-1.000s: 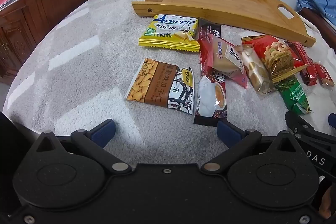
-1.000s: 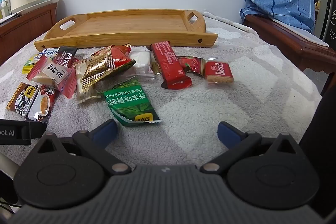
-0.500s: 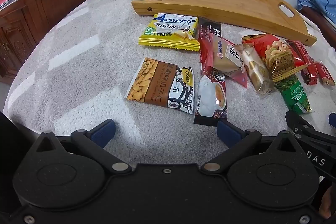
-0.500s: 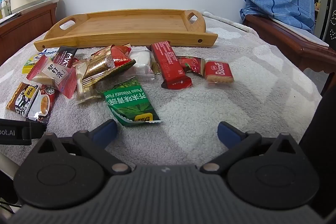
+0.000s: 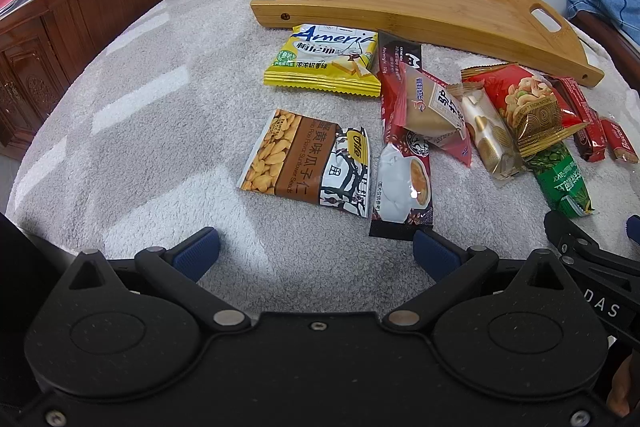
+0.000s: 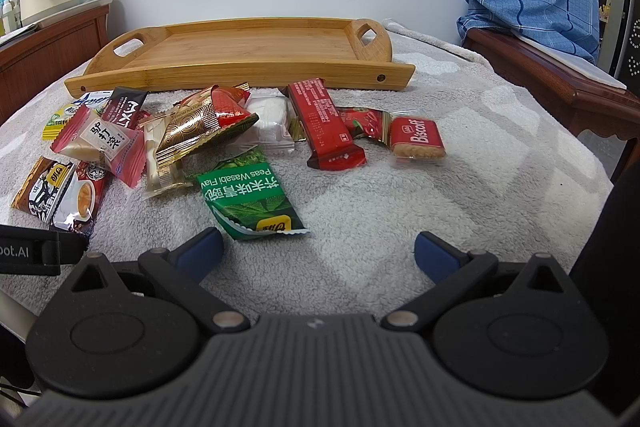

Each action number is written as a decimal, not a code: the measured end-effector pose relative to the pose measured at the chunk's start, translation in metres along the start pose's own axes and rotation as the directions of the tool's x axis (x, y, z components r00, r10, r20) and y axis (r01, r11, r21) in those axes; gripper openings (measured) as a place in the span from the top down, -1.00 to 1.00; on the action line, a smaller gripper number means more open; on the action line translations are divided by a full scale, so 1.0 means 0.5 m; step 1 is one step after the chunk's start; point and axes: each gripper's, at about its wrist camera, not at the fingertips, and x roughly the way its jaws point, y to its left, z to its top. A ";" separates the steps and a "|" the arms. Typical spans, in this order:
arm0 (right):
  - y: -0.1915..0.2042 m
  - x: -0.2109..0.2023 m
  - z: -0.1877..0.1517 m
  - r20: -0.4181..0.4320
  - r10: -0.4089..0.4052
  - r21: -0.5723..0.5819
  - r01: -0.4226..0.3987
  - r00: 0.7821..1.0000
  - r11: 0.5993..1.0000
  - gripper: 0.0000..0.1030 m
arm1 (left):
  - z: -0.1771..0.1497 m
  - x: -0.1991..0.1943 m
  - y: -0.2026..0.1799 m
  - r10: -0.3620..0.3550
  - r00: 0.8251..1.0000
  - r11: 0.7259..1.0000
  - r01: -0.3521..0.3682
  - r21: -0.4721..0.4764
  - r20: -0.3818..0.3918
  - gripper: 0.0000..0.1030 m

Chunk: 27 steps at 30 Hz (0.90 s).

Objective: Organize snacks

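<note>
- The left gripper is wide open and holds nothing, above the grey blanket.
- The right gripper is wide open too, empty, near the green pea packet.

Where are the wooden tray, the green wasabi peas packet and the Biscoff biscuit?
wooden tray (image 6: 256,45), right wrist view, bare floor
green wasabi peas packet (image 6: 250,199), right wrist view, middle of its face
Biscoff biscuit (image 6: 418,139), right wrist view, red label

Grey fleece blanket under an empty bamboo tray and scattered snack packets.
</note>
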 end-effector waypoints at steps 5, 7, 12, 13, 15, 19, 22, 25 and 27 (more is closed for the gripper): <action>0.000 0.000 0.000 0.000 0.000 0.000 0.000 1.000 1.000 -1.00 | -0.001 0.000 0.000 0.000 1.000 1.000 0.000 0.001 -0.001 -1.00; 0.000 0.000 0.000 0.000 0.000 0.000 0.000 1.000 1.000 -1.00 | 0.000 0.000 0.000 0.000 1.000 1.000 0.000 0.001 -0.001 -1.00; 0.000 0.000 0.000 0.000 0.000 0.000 0.000 1.000 1.000 -1.00 | 0.000 0.000 0.000 0.000 1.000 1.000 0.000 0.001 -0.001 -1.00; 0.000 0.000 -0.001 0.000 0.000 0.000 0.000 1.000 1.000 -1.00 | 0.000 0.000 0.000 0.001 1.000 1.000 0.000 0.001 -0.001 -1.00; 0.000 0.000 -0.001 0.000 0.000 0.000 0.000 1.000 1.000 -1.00 | 0.000 0.000 0.000 0.001 1.000 1.000 -0.001 0.001 -0.001 -1.00; 0.000 0.000 -0.001 0.001 -0.001 -0.001 0.001 1.000 1.000 -1.00 | -0.001 0.007 0.000 0.000 1.000 1.000 0.000 0.001 0.001 -1.00; 0.000 0.000 -0.001 0.001 0.000 0.000 0.000 1.000 1.000 -1.00 | -0.001 0.007 0.000 0.001 1.000 1.000 -0.001 0.001 0.000 -1.00; 0.000 0.000 -0.001 0.001 -0.001 0.000 0.001 1.000 1.000 -1.00 | -0.001 0.007 0.000 0.000 1.000 1.000 0.000 0.001 0.000 -1.00; 0.000 0.000 -0.001 0.001 0.000 0.000 0.000 1.000 1.000 -1.00 | 0.000 0.008 -0.001 0.000 1.000 1.000 0.000 0.001 0.001 -1.00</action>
